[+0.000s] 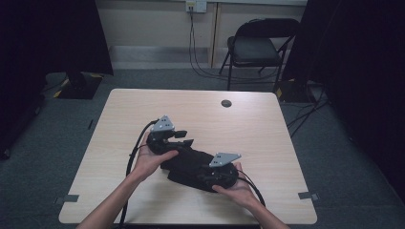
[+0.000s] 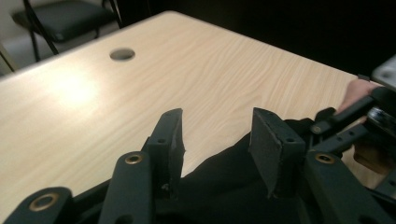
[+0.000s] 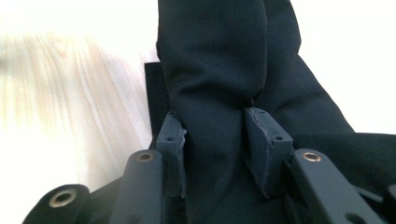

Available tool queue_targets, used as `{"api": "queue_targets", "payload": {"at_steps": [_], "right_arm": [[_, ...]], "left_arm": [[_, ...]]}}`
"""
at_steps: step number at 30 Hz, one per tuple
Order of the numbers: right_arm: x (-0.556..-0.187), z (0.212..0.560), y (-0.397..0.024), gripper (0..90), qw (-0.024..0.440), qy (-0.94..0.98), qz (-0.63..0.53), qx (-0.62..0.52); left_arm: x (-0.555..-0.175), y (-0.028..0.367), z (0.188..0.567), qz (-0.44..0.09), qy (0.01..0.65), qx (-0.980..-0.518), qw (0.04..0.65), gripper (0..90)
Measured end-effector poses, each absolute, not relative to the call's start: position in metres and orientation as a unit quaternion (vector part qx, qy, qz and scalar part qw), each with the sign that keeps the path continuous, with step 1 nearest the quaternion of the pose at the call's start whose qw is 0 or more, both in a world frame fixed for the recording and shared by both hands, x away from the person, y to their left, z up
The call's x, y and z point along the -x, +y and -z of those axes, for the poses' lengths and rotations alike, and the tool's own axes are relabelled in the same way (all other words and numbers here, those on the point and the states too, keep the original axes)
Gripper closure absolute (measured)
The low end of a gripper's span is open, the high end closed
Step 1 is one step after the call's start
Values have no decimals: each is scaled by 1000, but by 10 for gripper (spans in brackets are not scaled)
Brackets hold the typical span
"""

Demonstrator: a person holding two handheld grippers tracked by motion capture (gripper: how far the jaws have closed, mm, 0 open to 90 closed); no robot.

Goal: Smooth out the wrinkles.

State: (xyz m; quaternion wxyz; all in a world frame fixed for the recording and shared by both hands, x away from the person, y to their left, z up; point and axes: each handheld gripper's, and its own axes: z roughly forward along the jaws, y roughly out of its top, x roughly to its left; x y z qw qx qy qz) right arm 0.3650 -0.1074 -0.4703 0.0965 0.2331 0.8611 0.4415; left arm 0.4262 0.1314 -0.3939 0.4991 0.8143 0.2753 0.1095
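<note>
Black garment (image 1: pixel 188 164), soft bundled cloth, lies near the front middle of the surface (image 1: pixel 267 129), between both hands.
Looks light, limp, non-slip and not fragile; best taken at a thick fold or hem. Left hand-held gripper (image 1: pixel 184 137) is released, jaws apart just above the cloth. Right hand-held gripper (image 3: pixel 215 140) straddles a fold, pads seemingly not pinching. Front edge is close; plenty of bare room behind and to the sides.

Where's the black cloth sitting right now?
In the high view the black cloth lies bunched on the table's near half, between the left gripper and right gripper; a fold runs between the right gripper's jaws.
</note>
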Motion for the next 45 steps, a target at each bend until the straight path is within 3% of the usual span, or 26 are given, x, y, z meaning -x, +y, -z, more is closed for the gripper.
{"api": "queue_targets", "payload": {"at_steps": [6, 12, 17, 21, 28, 32, 36, 45], "right_arm": [[-363, 468, -109, 588, 84, 863, -443, -227], [-363, 464, -110, 541, 67, 863, -446, -230], [-367, 454, -110, 489, 52, 862, -449, -229], [-374, 438, -114, 445, 67, 847, -469, -242], [-406, 418, -130, 502, 95, 828, -469, -294], [-410, 417, -137, 531, 89, 823, -468, -308], [-389, 443, -137, 530, 63, 836, -445, -315], [-339, 462, -152, 418, 79, 858, -398, -315]], "left_arm": [[-435, 121, 421, -94, 289, -835, 459, 508], [-417, 116, 443, -86, 254, -868, 418, 485], [-406, 121, 450, -92, 244, -874, 410, 464], [-400, 123, 452, -90, 238, -873, 416, 443], [-396, 125, 456, -86, 234, -872, 422, 422], [-395, 126, 458, -85, 238, -870, 424, 420], [-393, 128, 458, -85, 240, -869, 424, 419], [-383, 144, 452, -76, 239, -869, 427, 416]]}}
